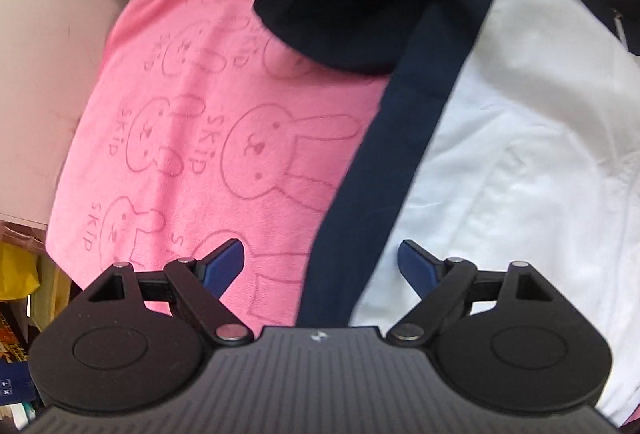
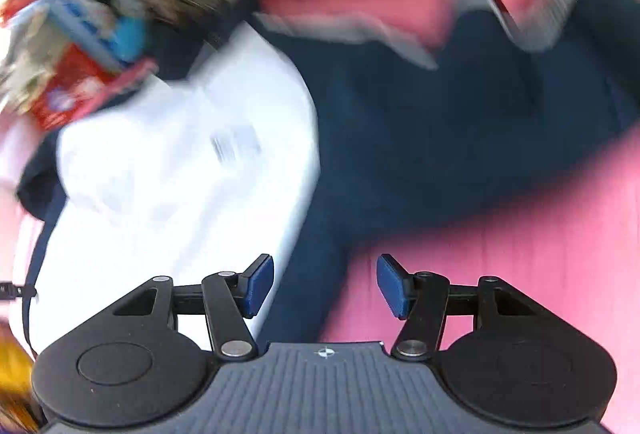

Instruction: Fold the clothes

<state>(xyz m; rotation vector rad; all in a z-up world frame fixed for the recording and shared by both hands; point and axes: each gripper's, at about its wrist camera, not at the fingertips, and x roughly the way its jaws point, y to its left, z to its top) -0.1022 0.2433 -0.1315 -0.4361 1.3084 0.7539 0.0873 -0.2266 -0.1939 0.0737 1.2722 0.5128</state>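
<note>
Over the garment now: a white fabric top with navy blue side panels and sleeve (image 1: pixel 520 138) lies spread across the right half of the left wrist frame, on a pink fleece blanket printed with rabbit outlines (image 1: pixel 192 122). One navy short sleeve (image 1: pixel 344 18) sticks out at upper centre, lying on the pink. The left claw (image 1: pixel 322 266) hangs above the navy side strip at bottom centre, jaws wide apart, nothing between them. The right wrist view is smeared with blur, but the right claw (image 2: pixel 325 286) shows its blue pads (image 2: pixel 260 286) apart too, empty, over the navy edge where white meets pink. The risk from here, as a judgement: a pinch this close to the blanket could gather pink fleece along with the shirt, dragging both, and a fast swing could crease the white panel.
</note>
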